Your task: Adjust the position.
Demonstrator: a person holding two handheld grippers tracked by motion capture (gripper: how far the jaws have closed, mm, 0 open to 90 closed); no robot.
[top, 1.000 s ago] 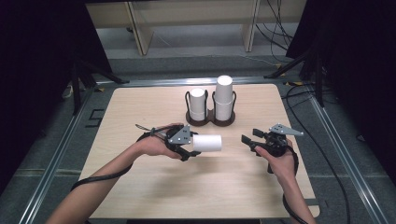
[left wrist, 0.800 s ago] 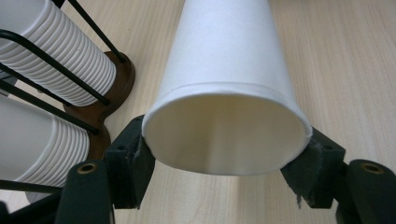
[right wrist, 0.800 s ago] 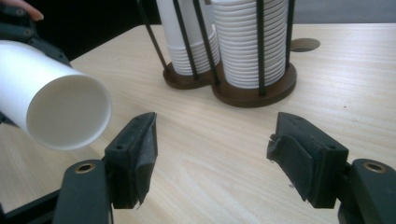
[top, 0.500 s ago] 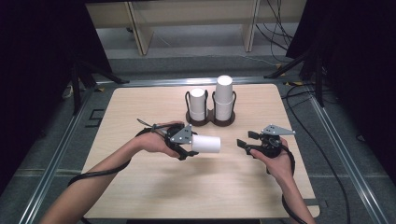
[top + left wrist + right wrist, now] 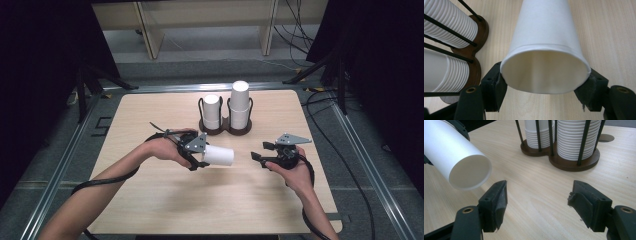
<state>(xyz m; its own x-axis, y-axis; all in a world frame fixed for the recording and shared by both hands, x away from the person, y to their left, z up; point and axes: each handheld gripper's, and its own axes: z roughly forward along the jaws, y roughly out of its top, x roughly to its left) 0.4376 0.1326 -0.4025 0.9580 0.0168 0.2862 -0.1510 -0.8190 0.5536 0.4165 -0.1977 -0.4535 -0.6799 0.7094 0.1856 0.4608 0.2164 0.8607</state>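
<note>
Beside the held cup (image 5: 218,155), right claw (image 5: 258,152) moved closer.

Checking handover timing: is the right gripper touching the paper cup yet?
Apart. In the right gripper view, the right gripper has its jaws open around bare table, and the paper cup lies up-left, clear of them.

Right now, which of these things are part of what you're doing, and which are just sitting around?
In use:
- white paper cup, clamped at its rim by the left gripper
- right gripper, open, facing it
- cup holder with two stacks

Lying about:
- floor cables
- wooden shelf legs
</note>
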